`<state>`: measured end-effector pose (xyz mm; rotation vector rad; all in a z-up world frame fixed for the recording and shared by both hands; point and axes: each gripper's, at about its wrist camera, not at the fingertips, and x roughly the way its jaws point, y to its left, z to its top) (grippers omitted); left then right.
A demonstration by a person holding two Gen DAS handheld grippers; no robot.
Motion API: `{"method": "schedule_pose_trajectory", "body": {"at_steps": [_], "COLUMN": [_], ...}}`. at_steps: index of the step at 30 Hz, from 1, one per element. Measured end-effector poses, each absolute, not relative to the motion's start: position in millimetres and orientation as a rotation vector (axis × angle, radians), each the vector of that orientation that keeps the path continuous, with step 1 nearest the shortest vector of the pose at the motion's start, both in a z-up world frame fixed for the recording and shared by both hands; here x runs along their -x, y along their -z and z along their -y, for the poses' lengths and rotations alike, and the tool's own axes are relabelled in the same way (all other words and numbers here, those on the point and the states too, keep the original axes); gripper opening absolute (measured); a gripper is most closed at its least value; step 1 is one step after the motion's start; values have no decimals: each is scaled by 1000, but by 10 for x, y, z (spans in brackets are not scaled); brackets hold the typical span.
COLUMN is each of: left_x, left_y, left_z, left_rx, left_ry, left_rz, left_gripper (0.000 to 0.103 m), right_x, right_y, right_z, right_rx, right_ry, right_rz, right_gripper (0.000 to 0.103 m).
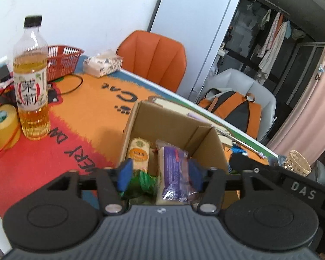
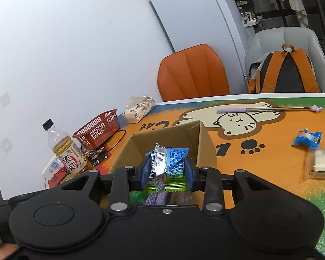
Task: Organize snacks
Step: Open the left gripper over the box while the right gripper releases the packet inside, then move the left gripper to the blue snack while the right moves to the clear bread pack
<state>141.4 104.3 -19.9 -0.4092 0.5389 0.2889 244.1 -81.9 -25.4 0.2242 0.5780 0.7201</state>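
The left gripper (image 1: 160, 174) hangs over the open cardboard box (image 1: 140, 119) with its blue pads apart. The purple-wrapped snack (image 1: 175, 171) lies between them, close against the right pad, while the left pad (image 1: 125, 174) stands clear of it; no pad visibly presses on the packet. In the box beside it lie a pale snack with an orange label (image 1: 138, 153) and a green wrapper (image 1: 140, 183).

The right gripper (image 2: 167, 171) is clamped on a blue and green snack packet (image 2: 173, 166) with a silver crimped edge, held above the same box (image 2: 203, 143); the purple snack (image 2: 156, 198) shows in the box below it.

On the table (image 2: 260, 173), covered by an orange cat-print mat, a small blue packet (image 2: 307, 138) and a clear-wrapped pale snack (image 2: 321, 164) lie well apart from the box, to its right. A lilac-handled stick (image 2: 260, 109) lies beyond. To the left of the box stand a tea bottle (image 1: 31, 82), a roll of yellow tape (image 1: 3, 125), a red basket (image 1: 61, 60) and a tissue pack (image 1: 103, 65). An orange chair (image 1: 153, 56) stands behind the table, and a grey chair carries a backpack (image 1: 234, 108).
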Motion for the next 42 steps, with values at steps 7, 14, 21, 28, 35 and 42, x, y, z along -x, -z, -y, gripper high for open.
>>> {"method": "schedule_pose_trajectory", "body": {"at_steps": [7,14,21,28,35,42], "left_x": [-1387,-1332,-1365,-1426,-1520,-1675], "left_y": [155,171,191,144,95,106], "left_z": [-1039,-1114,-1080,-897,-632,-346], "left_rx": [407,423,424,400,362,338], "left_ry": [-288,-318,-324,-327,-304,-257], "left_rz": [-531,-532,-539,-526,-518,-545], "left_gripper": [60,62,69,82,90,91], "right_x": [-2429,-2415,-2433,-2481,-2536,-2596], "right_y": [254,276,279,302,323,324], "right_z": [817,816,954,1232,1527,1884], "right_rx": [-222,-227,-227,-234,-254,-271], "right_ry": [-725,-750,-712,-650,-605,-556], "right_rz": [-583,-608,-606,-602,-601,-602], "right_gripper": [35,37,40,57,73,91]}}
